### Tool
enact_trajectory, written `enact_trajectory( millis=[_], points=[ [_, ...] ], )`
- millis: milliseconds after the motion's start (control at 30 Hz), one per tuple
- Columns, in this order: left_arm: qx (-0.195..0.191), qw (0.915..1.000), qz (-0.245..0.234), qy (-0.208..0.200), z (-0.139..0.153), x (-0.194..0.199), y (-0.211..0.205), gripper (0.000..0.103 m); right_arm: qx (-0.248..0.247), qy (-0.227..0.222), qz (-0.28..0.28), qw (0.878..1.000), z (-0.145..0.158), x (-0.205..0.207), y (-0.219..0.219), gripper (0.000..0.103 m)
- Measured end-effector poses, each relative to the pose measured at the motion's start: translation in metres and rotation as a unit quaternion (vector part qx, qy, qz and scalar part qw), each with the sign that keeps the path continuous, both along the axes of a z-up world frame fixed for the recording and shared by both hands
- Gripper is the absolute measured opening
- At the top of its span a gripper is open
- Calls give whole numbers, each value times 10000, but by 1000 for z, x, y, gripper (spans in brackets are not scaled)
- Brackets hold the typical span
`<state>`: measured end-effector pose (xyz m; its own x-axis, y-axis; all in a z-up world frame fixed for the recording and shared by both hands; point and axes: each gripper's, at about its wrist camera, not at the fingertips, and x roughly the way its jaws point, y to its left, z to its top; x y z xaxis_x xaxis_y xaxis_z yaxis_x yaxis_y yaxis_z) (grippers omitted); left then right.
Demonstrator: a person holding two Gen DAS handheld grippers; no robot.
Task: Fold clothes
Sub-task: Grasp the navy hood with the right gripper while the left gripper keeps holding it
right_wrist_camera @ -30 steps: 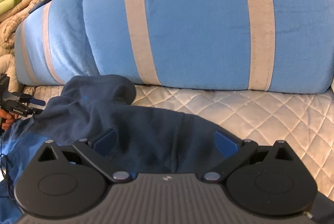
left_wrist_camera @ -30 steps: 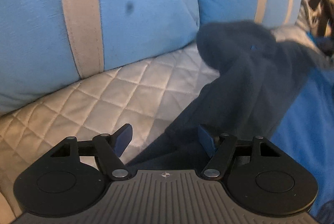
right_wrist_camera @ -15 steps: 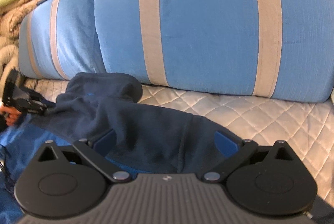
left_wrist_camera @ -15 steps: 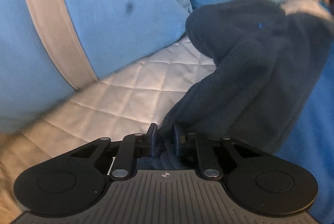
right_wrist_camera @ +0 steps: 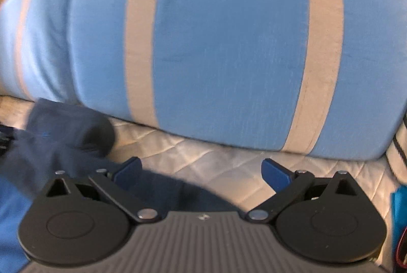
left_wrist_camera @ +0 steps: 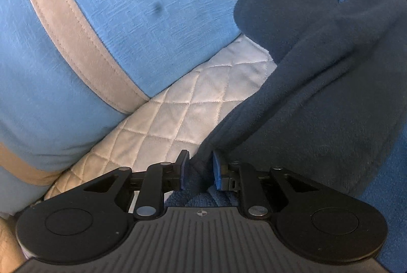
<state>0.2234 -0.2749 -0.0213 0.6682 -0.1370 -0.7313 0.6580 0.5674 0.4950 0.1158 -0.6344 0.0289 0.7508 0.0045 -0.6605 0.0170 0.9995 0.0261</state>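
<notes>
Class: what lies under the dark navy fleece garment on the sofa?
The navy fleece garment rests on the white quilted cover and bright blue fabric. Anything beneath its middle is hidden.

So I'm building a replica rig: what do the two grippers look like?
Both match: the left gripper and right gripper have blue finger pads on black linkage arms with silver pivot pins, two round black discs, and a ribbed grey body bearing a small round mark. No cables show.

A: Left claw [left_wrist_camera: 198, 169] status?
B: Clamped on the dark navy fleece garment [left_wrist_camera: 318, 84], lower centre of frame.
A: Surroundings?
B: White quilted cover [left_wrist_camera: 183, 115] centre; blue striped cushion [left_wrist_camera: 106, 26] upper left.
</notes>
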Motion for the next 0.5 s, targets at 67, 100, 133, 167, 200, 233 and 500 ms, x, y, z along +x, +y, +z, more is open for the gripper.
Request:
enact_trajectory(
  millis=[67, 100, 133, 167, 200, 233, 500],
  points=[
    [29, 10000, -9, -34, -2, -1, -1, 21, -234, 170, 32, 9996, -12, 9, 5, 103],
    [49, 10000, -21, -62, -2, -2, -2, 21, -375, 265, 77, 9989, -18, 13, 7, 103],
    [70, 9999, -41, -96, -2, -4, -2, 21, -516, 360, 121, 9979, -24, 16, 10, 103],
    [86, 9998, -74, -131, -3, -6, -2, 21, -657, 455, 165, 9967, -31, 20, 13, 103],
    [93, 9998, -106, -160, -4, -7, -2, 21, -803, 550, 276, 9949, -35, 20, 17, 103],
    [84, 9997, -124, -175, -4, -8, -1, 21, -943, 629, 435, 9926, -39, 18, 21, 103],
    [-101, 9999, -34, -71, -2, -4, 2, 22, -1564, 1055, 1354, 9727, -47, 1, 39, 103]
  ],
)
